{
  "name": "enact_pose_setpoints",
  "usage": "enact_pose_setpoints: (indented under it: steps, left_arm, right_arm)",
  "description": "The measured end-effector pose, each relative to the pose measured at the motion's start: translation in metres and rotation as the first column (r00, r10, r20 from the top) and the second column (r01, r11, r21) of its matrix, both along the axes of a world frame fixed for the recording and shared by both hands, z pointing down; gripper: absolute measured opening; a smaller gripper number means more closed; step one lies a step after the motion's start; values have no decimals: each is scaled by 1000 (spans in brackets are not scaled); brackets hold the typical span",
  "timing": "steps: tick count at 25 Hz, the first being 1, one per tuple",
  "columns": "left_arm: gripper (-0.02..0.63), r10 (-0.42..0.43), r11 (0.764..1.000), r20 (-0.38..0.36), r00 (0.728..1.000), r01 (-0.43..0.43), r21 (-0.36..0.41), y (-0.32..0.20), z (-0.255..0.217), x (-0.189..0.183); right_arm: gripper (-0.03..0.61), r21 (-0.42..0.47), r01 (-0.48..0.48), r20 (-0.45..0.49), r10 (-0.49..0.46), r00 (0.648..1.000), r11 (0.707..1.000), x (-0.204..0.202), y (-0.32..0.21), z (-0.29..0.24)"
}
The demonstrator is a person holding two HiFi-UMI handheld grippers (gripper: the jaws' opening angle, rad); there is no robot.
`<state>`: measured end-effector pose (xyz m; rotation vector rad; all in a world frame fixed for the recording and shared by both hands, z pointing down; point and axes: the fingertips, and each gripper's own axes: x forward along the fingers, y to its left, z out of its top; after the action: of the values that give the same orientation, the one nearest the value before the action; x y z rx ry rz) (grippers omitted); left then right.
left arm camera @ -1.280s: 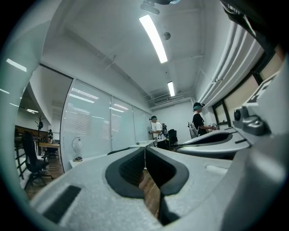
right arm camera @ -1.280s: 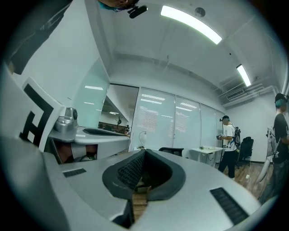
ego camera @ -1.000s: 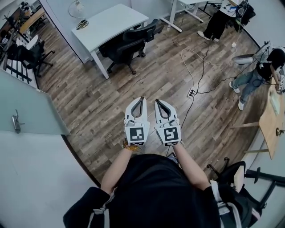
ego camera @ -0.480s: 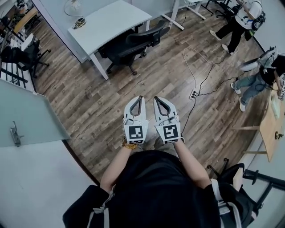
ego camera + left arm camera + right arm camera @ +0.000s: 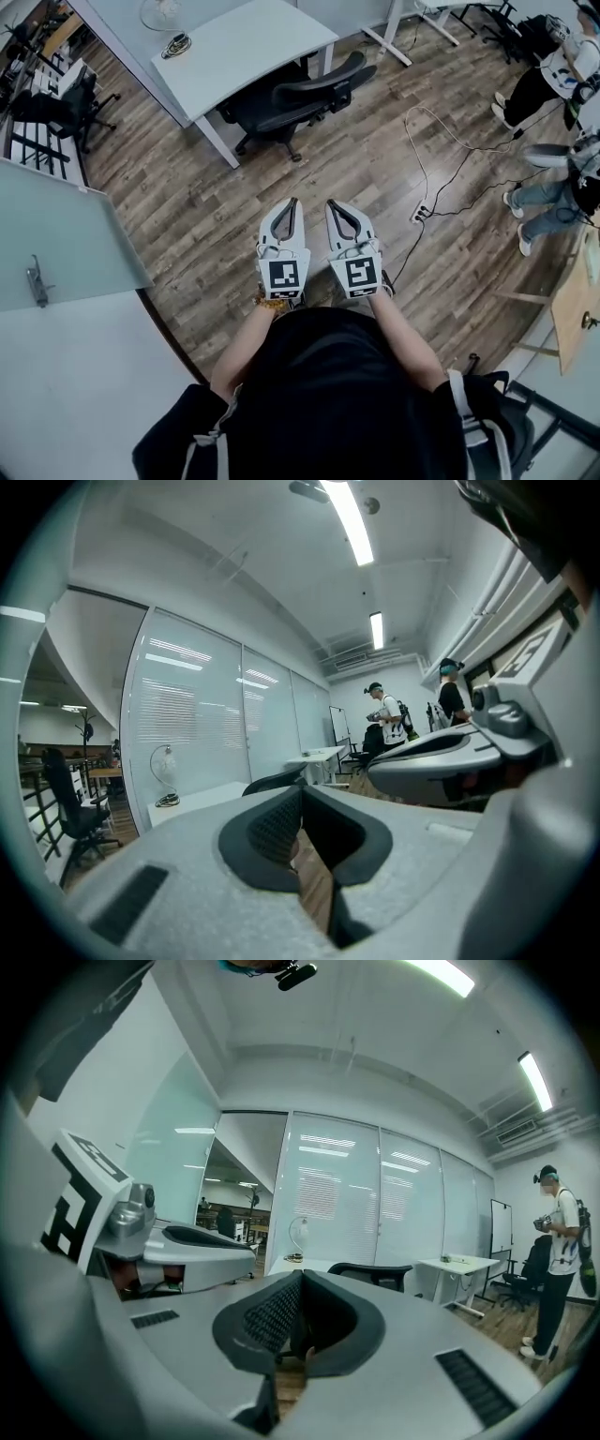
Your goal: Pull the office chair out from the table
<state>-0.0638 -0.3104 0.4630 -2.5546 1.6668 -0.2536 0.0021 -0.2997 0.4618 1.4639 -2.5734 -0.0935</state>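
A black office chair (image 5: 295, 94) stands tucked under a white table (image 5: 244, 45) at the top of the head view, its back toward me. In the right gripper view the chair (image 5: 370, 1272) shows just over the jaws, beside the table (image 5: 298, 1266). In the left gripper view its back (image 5: 274, 781) peeks over the jaws. My left gripper (image 5: 293, 202) and right gripper (image 5: 329, 203) are held side by side over the wooden floor, well short of the chair. Both are shut with nothing between the jaws.
A white cable runs to a power strip (image 5: 420, 214) on the floor at the right. People (image 5: 553, 75) stand and sit at the far right. A glass partition (image 5: 66, 244) is at the left, another black chair (image 5: 56, 103) at the far left, a second desk (image 5: 459, 1264) beyond.
The chair and table have come nearer and shifted right in the head view as I walk toward them. Both grippers stay shut, side by side.
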Motion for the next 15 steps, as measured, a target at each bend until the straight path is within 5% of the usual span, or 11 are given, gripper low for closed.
enact_pose_setpoints:
  steps: [6, 15]
  left_arm:
    - [23, -80, 997, 38, 996, 80, 18, -74, -9, 48]
    - [25, -171, 985, 156, 973, 173, 2, -161, 14, 93]
  right_arm:
    - [6, -9, 113, -20, -113, 993, 994, 43, -80, 0]
    - [6, -6, 264, -172, -261, 950, 965, 117, -200, 19]
